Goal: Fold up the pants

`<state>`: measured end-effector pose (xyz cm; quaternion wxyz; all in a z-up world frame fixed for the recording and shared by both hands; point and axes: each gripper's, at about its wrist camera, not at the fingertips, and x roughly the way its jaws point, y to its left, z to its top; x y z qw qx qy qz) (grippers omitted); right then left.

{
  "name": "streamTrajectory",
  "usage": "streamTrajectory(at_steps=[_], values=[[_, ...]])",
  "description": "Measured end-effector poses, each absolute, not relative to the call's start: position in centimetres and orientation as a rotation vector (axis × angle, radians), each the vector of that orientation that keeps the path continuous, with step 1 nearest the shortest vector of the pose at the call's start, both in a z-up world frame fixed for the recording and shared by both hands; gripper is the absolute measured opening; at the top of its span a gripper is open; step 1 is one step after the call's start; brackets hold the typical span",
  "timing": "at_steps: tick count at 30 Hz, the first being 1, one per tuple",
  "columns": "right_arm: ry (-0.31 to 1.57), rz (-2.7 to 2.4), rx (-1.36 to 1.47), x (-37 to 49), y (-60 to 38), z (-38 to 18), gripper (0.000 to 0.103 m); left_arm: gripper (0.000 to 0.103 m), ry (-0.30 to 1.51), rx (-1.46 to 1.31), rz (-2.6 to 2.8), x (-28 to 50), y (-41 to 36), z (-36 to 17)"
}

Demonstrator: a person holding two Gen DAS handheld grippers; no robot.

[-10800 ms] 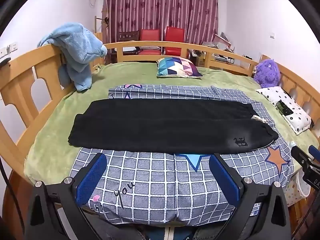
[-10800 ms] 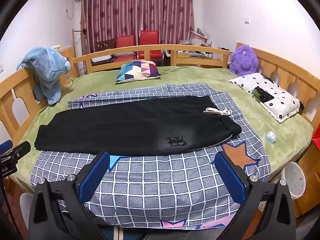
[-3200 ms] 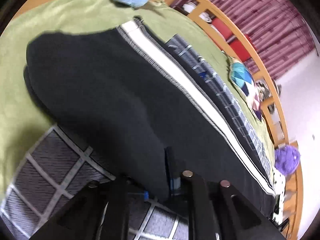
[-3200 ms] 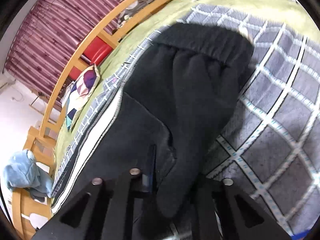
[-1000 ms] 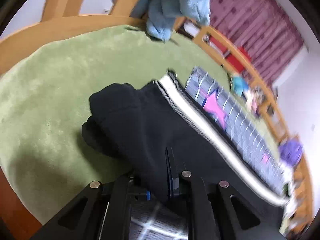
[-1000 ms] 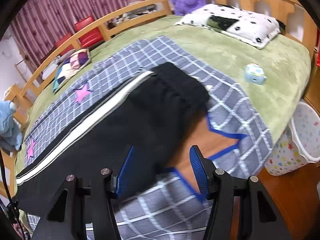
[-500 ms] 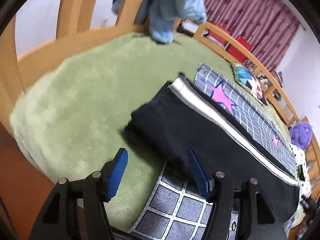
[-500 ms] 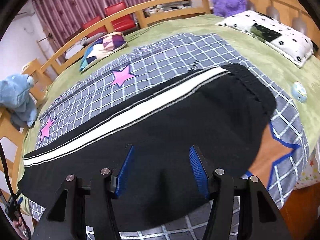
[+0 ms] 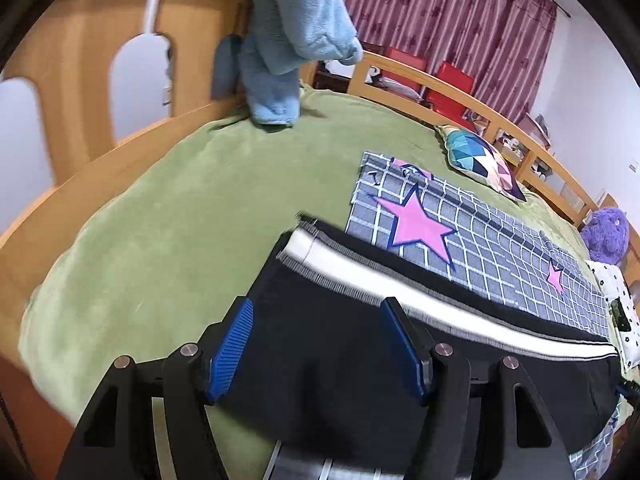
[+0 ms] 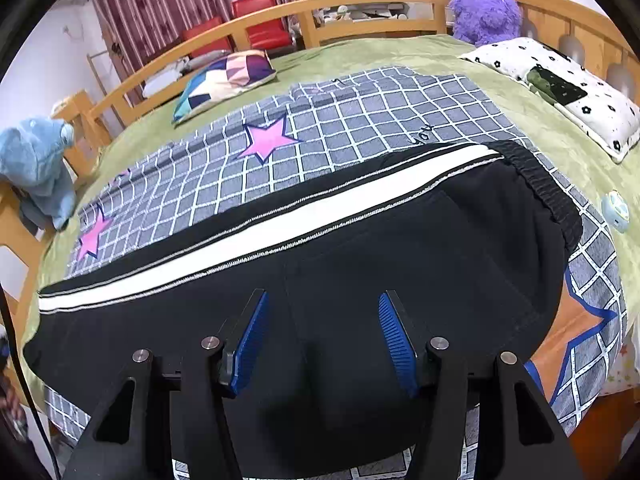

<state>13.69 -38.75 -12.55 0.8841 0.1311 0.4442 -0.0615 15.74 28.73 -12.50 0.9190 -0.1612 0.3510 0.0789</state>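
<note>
Black pants [image 10: 400, 240] with a white side stripe lie flat and lengthwise on the grey checked blanket [image 10: 360, 120]. Their elastic waistband [image 10: 548, 196] is at the right end in the right wrist view. The leg cuffs [image 9: 296, 248] lie on the green bedcover [image 9: 180, 220] in the left wrist view. My left gripper [image 9: 316, 312] hovers open above the cuff end, with nothing pressed between its blue pads. Over the hip part of the pants my right gripper [image 10: 322, 304] also stands open, holding nothing.
A blue plush toy [image 9: 288, 40] hangs on the wooden bed rail [image 9: 80, 60]. A patterned cushion [image 10: 224, 76], a purple plush [image 10: 486, 12] and a flowered white pillow [image 10: 560, 92] lie at the far side. A small round object [image 10: 615, 210] sits by the waistband.
My left gripper has opened, let go of the leg cuff and risen; the cuff now lies flat. My right gripper has slid left along the pants, away from the waistband.
</note>
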Motion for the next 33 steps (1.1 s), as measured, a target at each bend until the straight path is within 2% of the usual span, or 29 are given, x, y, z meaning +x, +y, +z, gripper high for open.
streamTrajectory(at_steps=[5, 8, 18, 19, 20, 22, 26, 30, 33], values=[[0.954, -0.143, 0.241, 14.7, -38.0, -13.2, 0.056, 0.062, 0.753, -0.347, 0.150, 20.9, 29.4, -13.1], [0.963, -0.155, 0.237, 15.7, -37.4, -13.6, 0.056, 0.052, 0.785, -0.336, 0.163, 23.8, 29.5, -14.2], [0.992, -0.153, 0.145, 18.5, -33.6, -15.3, 0.056, 0.051, 0.905, -0.359, 0.176, 29.9, 30.8, -18.8], [0.996, -0.146, 0.141, 18.8, -33.2, -15.5, 0.056, 0.048, 0.901, -0.353, 0.175, 30.1, 30.7, -19.1], [1.001, -0.141, 0.139, 19.0, -32.8, -15.7, 0.056, 0.033, 0.901, -0.343, 0.180, 30.2, 30.7, -19.2], [1.014, -0.124, 0.130, 19.6, -31.9, -16.1, 0.056, 0.023, 0.871, -0.302, 0.173, 29.5, 30.5, -18.6], [1.013, -0.090, 0.110, 20.6, -30.2, -16.0, 0.056, 0.022, 0.761, -0.292, 0.179, 27.8, 31.2, -16.6], [0.997, -0.040, 0.088, 21.6, -28.1, -15.5, 0.056, 0.022, 0.865, -0.359, 0.211, 29.2, 32.7, -18.9], [0.982, 0.017, 0.037, 23.0, -25.8, -15.1, 0.056, 0.026, 0.865, -0.404, 0.185, 28.9, 33.3, -18.7]])
